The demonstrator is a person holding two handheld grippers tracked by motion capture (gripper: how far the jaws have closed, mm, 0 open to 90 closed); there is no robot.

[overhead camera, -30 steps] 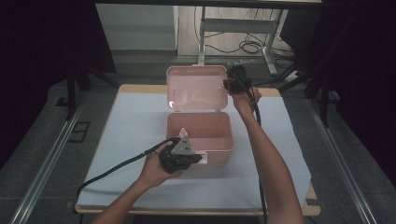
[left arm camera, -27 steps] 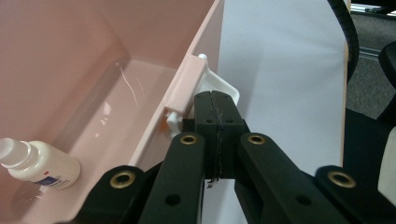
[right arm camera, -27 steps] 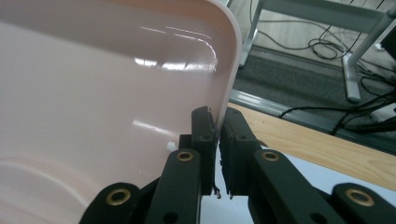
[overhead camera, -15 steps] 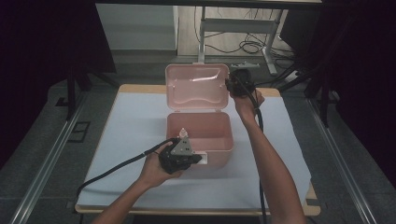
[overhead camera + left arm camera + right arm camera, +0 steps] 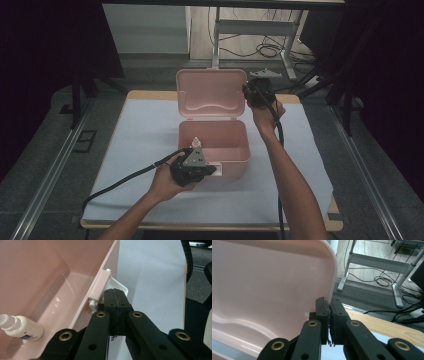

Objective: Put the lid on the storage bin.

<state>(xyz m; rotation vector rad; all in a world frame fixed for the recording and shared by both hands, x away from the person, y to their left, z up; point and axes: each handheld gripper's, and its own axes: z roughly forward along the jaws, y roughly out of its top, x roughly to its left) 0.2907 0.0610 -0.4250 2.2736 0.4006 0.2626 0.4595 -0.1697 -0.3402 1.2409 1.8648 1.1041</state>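
Observation:
A pink plastic box (image 5: 240,137) stands open in the middle of the table, its lid (image 5: 210,92) tipped up behind it. My right gripper (image 5: 248,90) is at the lid's right edge; in the right gripper view the jaws (image 5: 328,302) are shut on the rim of the lid (image 5: 274,277). My left gripper (image 5: 212,170) rests at the box's front wall. In the left gripper view its jaws (image 5: 115,293) are shut, pads together, tips against the white latch (image 5: 100,287). A small white bottle (image 5: 22,327) lies on its side inside the box.
A white sheet (image 5: 140,130) covers the wooden table (image 5: 387,327). Behind the table stand metal desk legs with loose cables (image 5: 265,47) on the floor. A metal rail (image 5: 50,165) runs along the floor at the left. Dark curtains flank both sides.
My right gripper has shifted slightly to the right and back with the lid's edge in it, and the lid stands a little further open. The left gripper has stayed at the latch.

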